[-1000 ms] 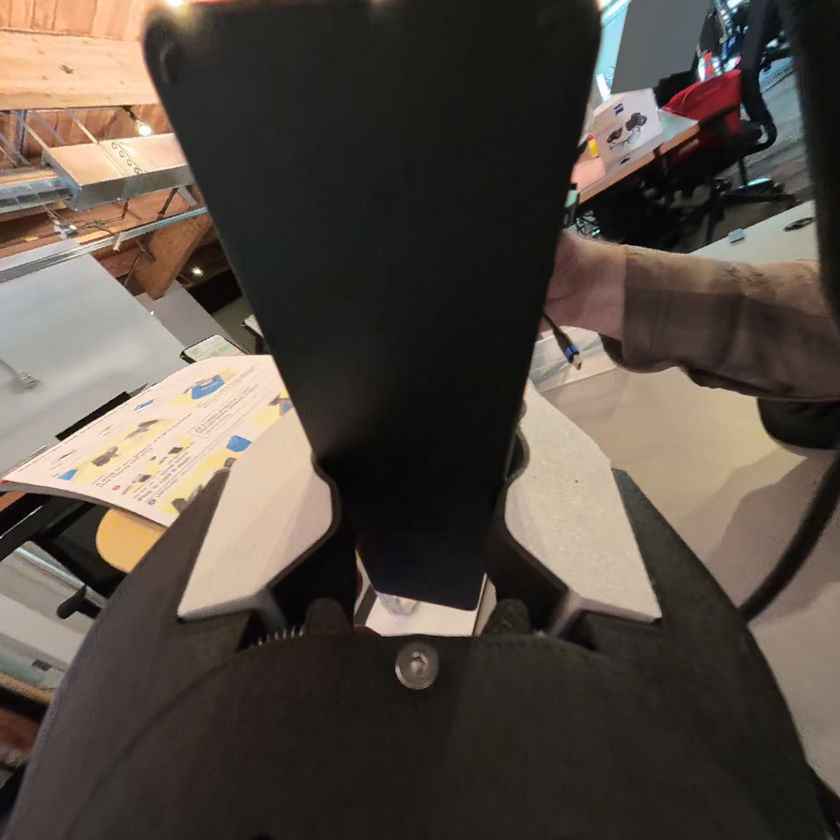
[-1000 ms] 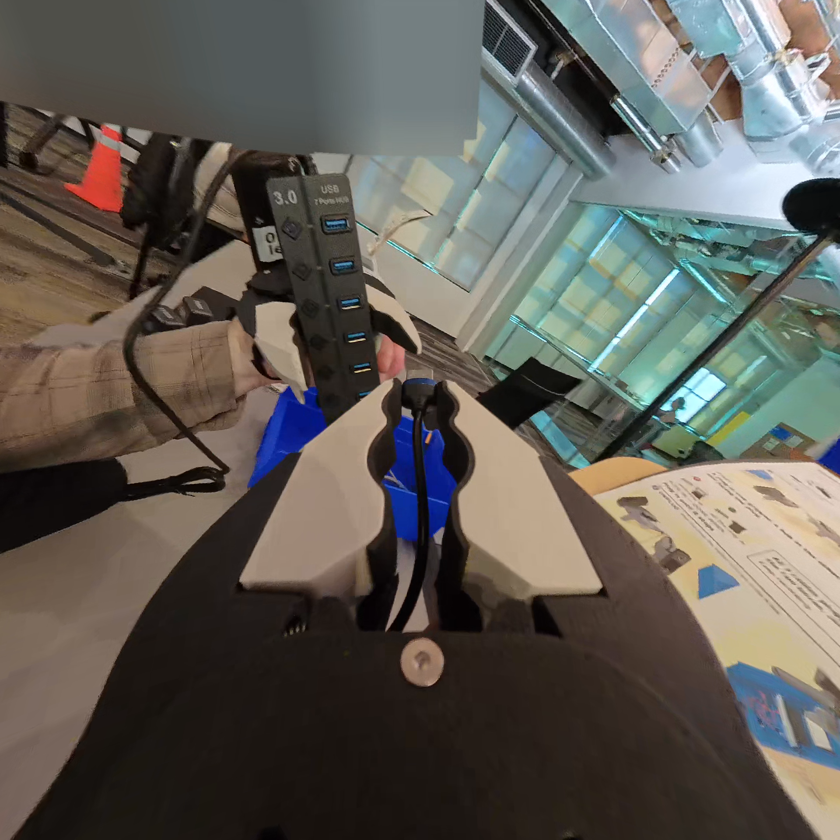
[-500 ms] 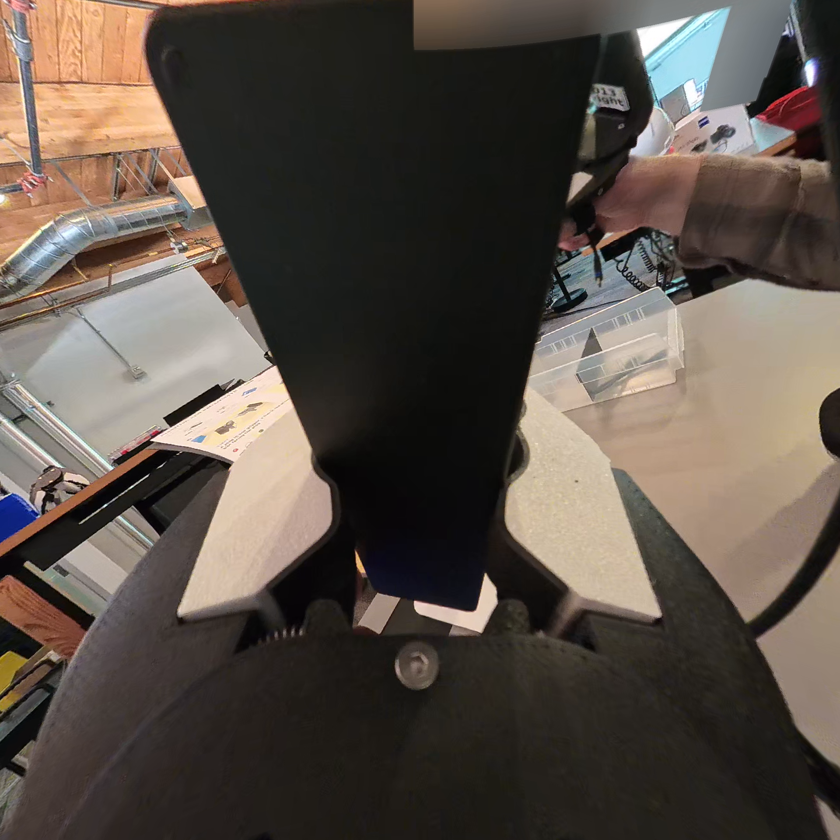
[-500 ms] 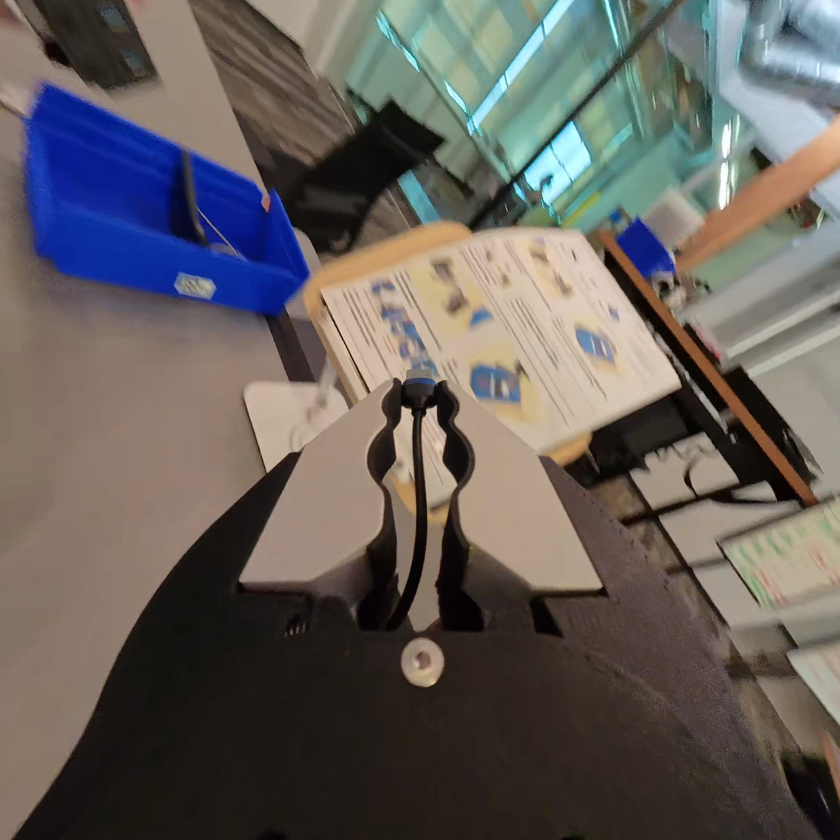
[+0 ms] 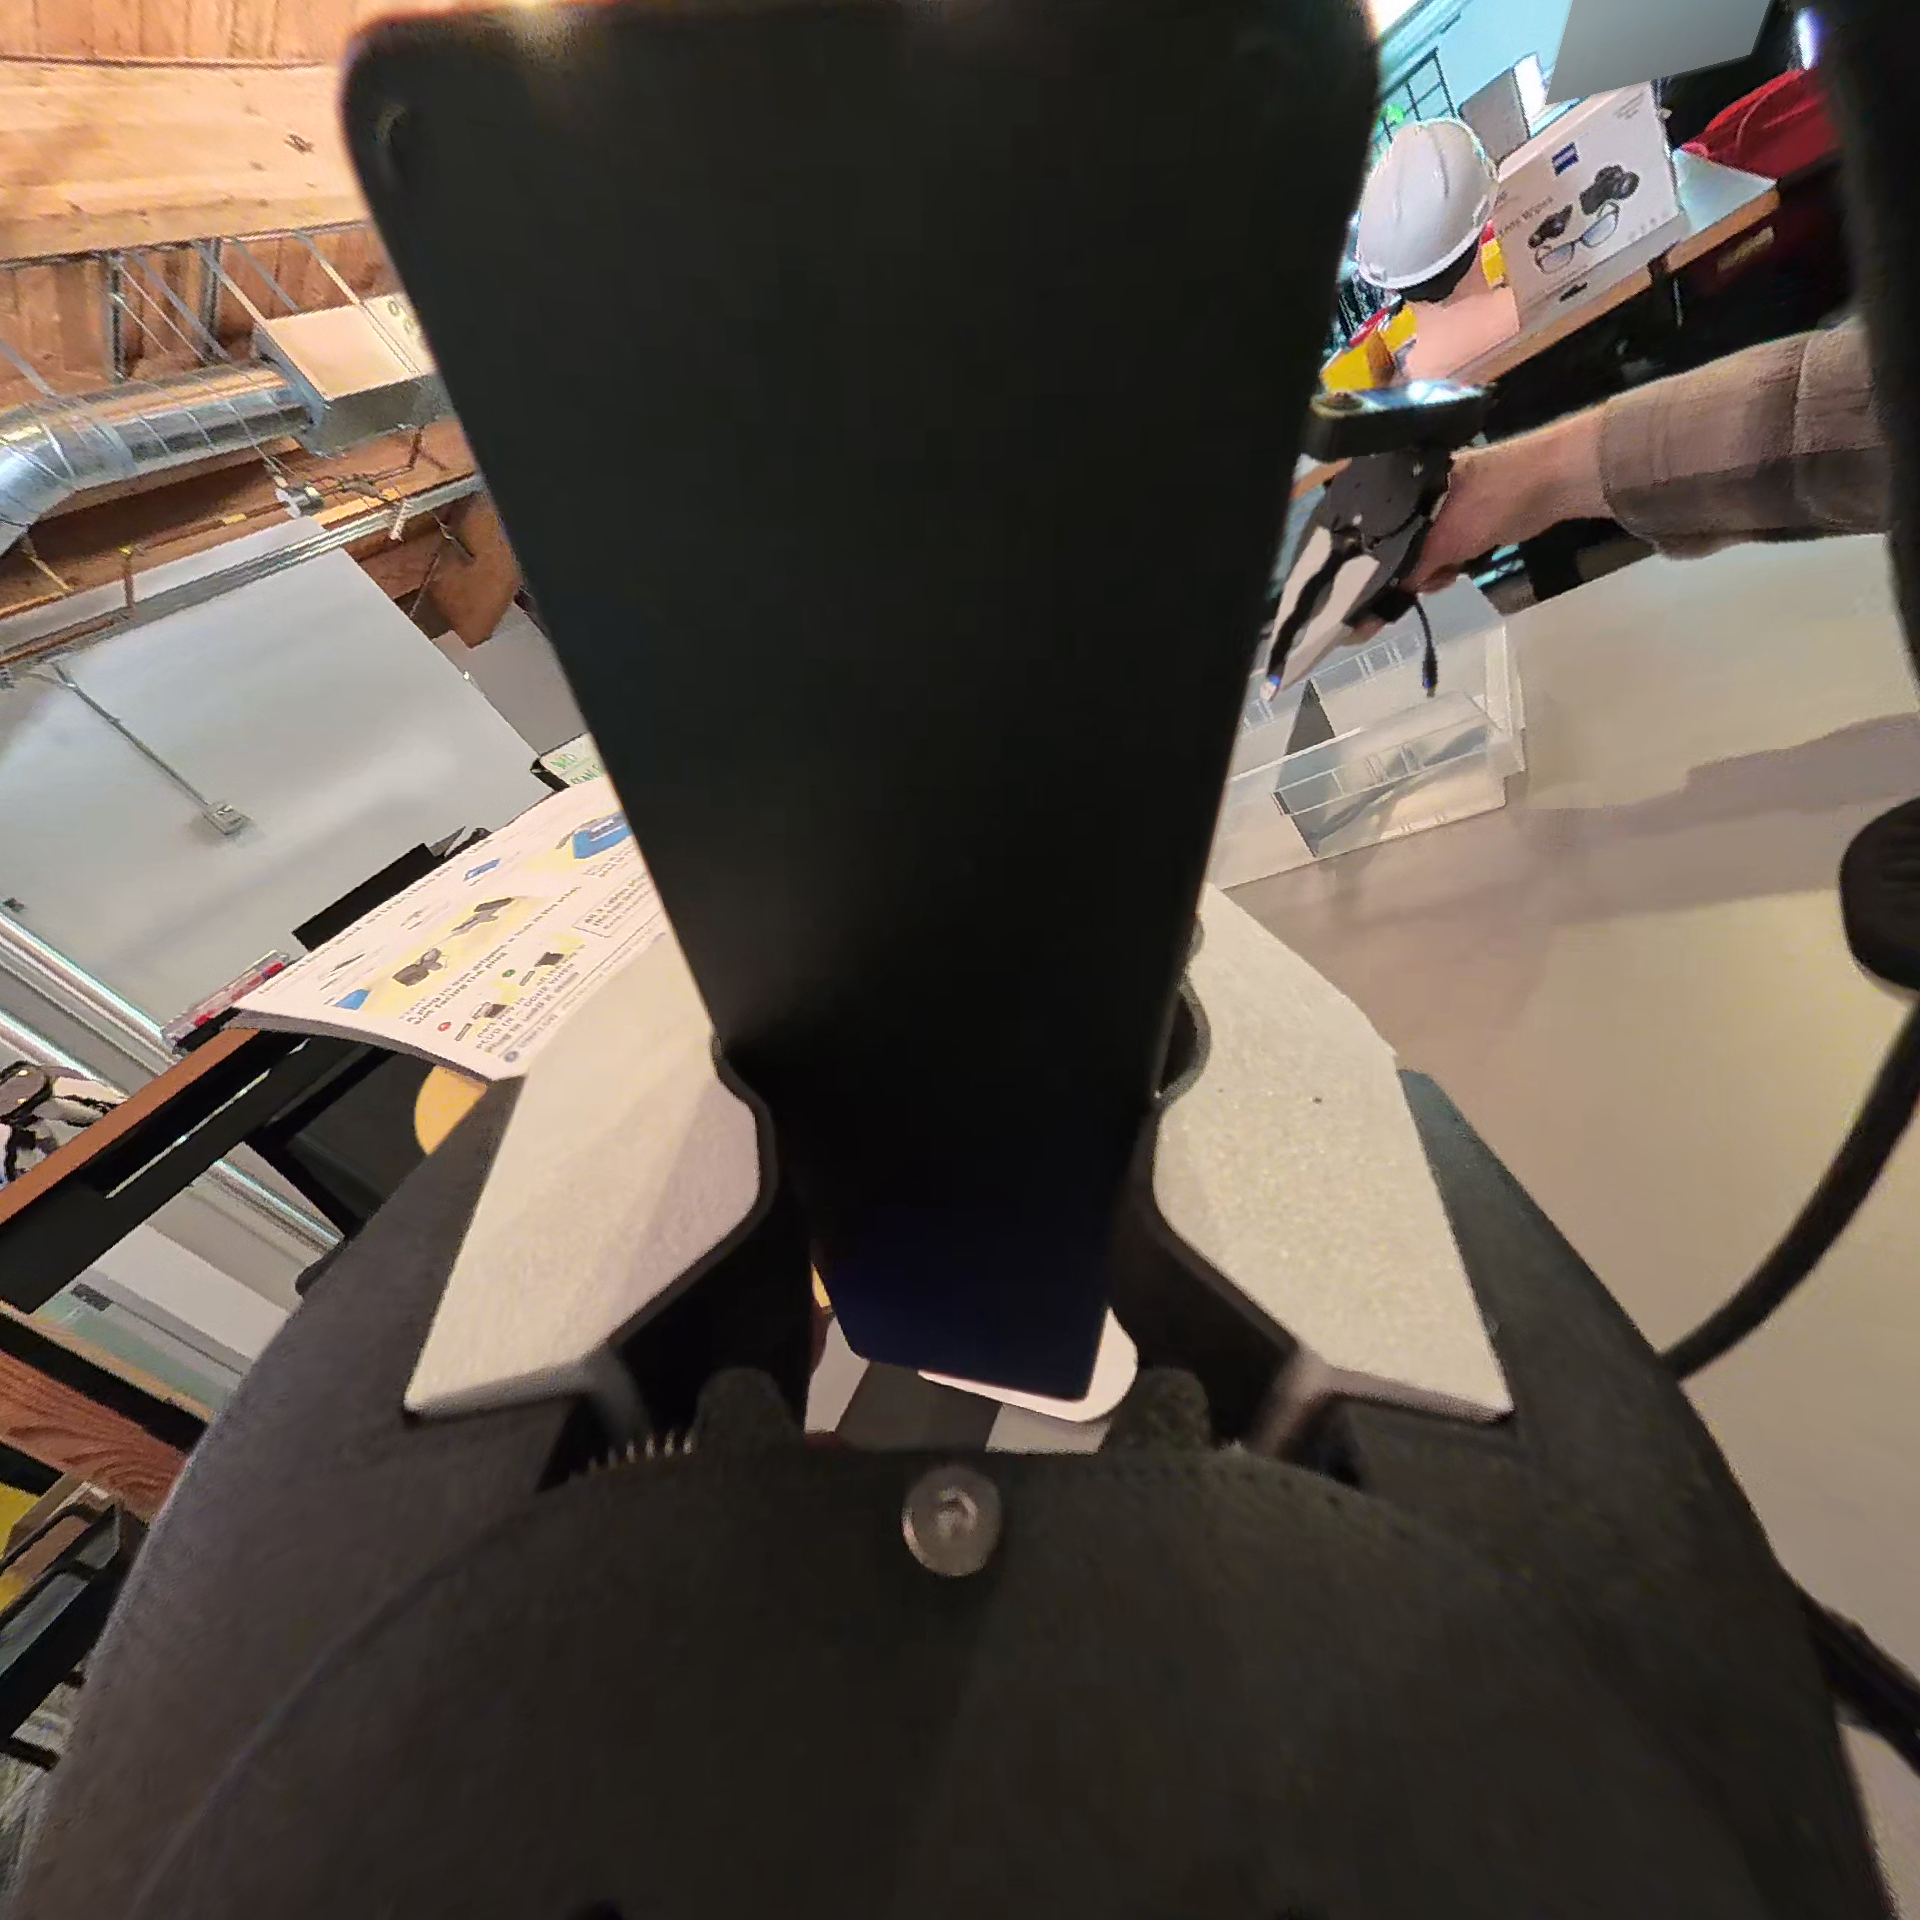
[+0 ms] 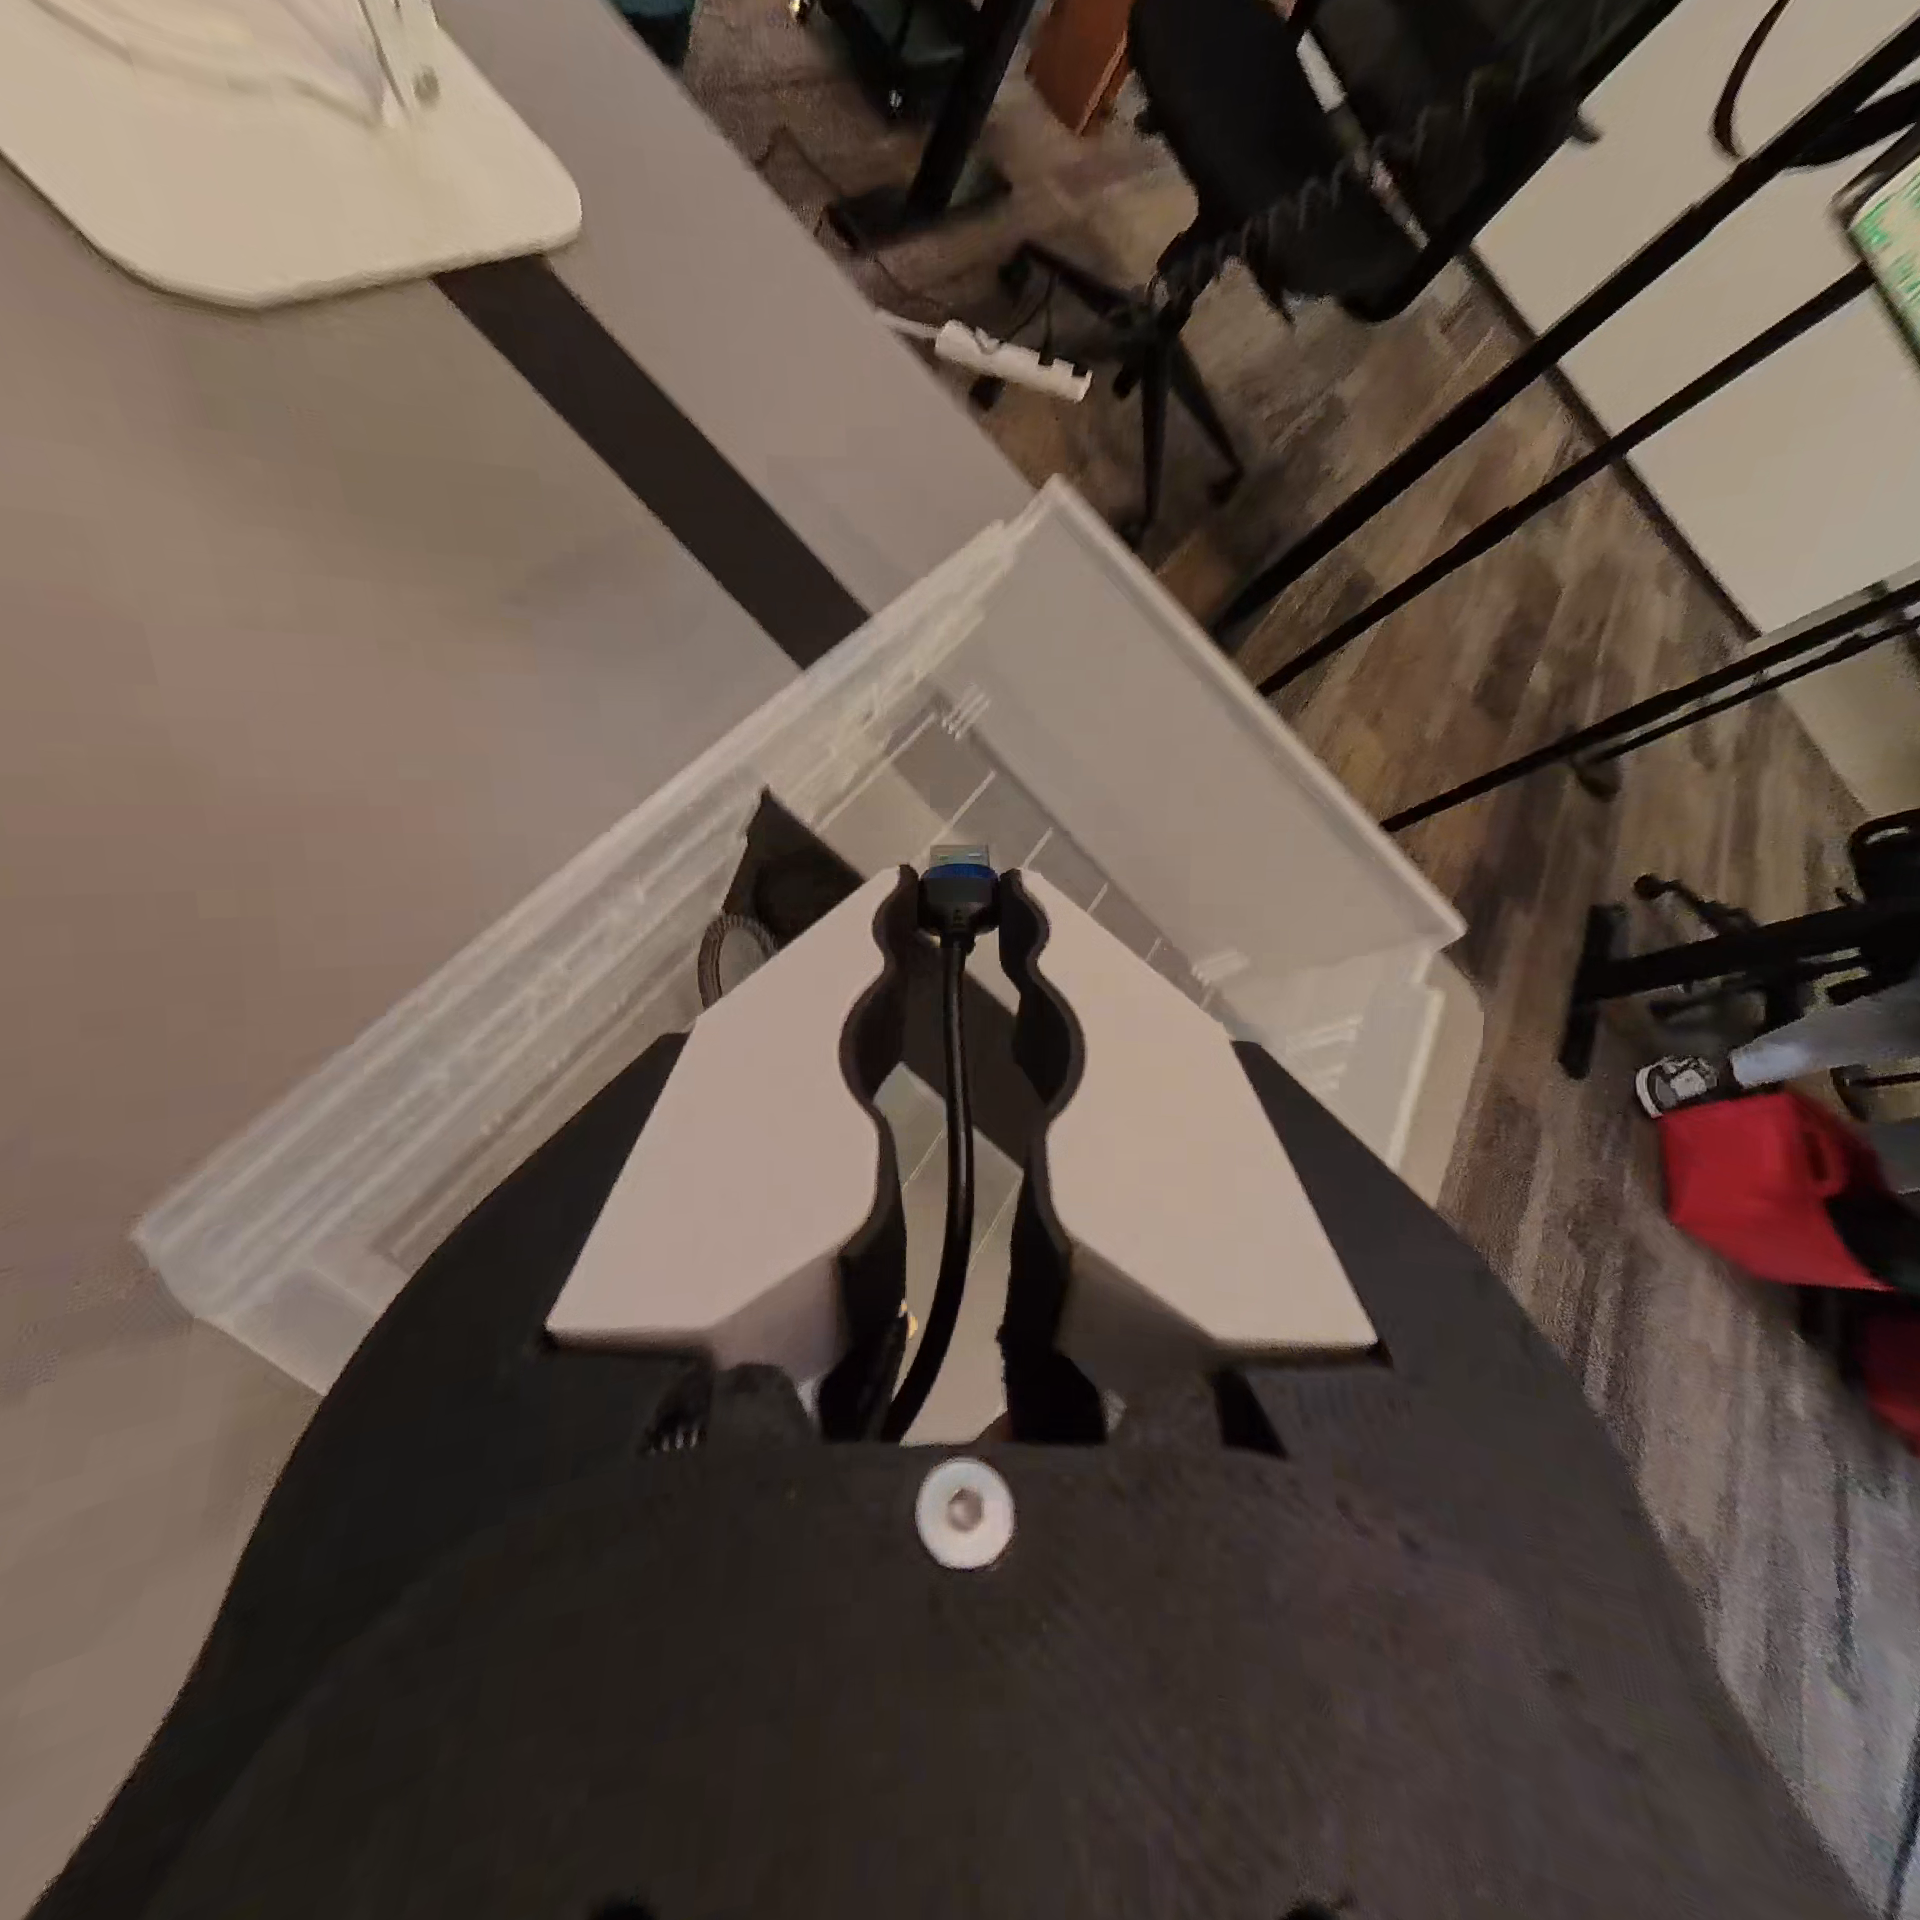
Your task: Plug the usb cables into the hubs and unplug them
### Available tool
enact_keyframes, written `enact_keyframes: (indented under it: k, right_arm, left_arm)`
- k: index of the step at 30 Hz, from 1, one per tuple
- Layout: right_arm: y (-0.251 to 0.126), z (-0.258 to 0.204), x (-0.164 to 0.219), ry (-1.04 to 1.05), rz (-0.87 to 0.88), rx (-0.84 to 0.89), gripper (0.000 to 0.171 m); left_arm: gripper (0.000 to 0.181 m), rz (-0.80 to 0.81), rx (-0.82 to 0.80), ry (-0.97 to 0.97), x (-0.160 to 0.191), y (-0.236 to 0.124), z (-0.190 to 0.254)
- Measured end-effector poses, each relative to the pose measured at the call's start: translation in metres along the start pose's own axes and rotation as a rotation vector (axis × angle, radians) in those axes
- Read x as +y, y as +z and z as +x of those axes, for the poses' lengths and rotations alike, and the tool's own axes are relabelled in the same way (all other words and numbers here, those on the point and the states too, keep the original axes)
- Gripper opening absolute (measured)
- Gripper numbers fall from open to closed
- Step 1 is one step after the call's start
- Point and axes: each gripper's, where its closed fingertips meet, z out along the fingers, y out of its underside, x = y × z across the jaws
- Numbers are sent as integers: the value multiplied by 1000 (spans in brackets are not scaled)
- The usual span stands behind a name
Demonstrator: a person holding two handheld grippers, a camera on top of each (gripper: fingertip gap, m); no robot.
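My left gripper point(image 5: 935, 935) is shut on a black USB hub point(image 5: 883, 520), which stands up between the white fingers point(image 5: 623, 1143) and blocks the middle of the left wrist view. My right gripper point(image 6: 956, 883) is shut on the blue-tipped plug point(image 6: 961, 868) of a black USB cable point(image 6: 951, 1143), whose cord runs back between the jaws. It hovers over a clear plastic bin point(image 6: 1143, 675). In the left wrist view the right gripper point(image 5: 1320, 613) shows far off at the right, above the same bin point(image 5: 1382, 769), with the cable's other end point(image 5: 1429, 665) dangling.
The bin sits at the edge of a grey table point(image 6: 260, 623), next to a white flat base point(image 6: 260, 187). An instruction sheet point(image 5: 468, 956) stands at the left. A hard hat point(image 5: 1418, 208) and box point(image 5: 1590, 197) sit behind. The floor holds stands and a red bag point(image 6: 1787, 1195). Across from one pair of fingers to the other is roughly 55 cm.
My right gripper has swung away from the hub with the plug still in it, past the blue bin and sheet, to above the clear bin. My left gripper keeps the hub.
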Motion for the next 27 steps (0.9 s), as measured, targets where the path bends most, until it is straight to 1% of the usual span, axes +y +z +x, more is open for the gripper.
enact_keyframes:
  k: [1,4,8,13,20,25,27]
  right_arm:
    - [7,-2,11,-8,-20,-4,13]
    - [24,-14,36,-37,-69,-49,13]
    - [41,-24,53,-71,-96,-98,13]
    - [50,-34,79,-167,-224,-152,14]
    - [55,-38,105,-252,-375,-177,14]
    - [52,-35,106,-284,-421,-184,24]
    - [46,-29,106,-330,-462,-168,36]
  left_arm:
    - [73,-5,3,-1,1,2,1]
    - [73,-18,16,-2,5,7,3]
    - [72,-32,25,-4,9,11,5]
    - [72,-42,33,-6,12,14,7]
    - [72,-53,49,-3,13,18,11]
    - [72,-52,50,-3,13,19,11]
    - [72,-56,46,-3,14,20,11]
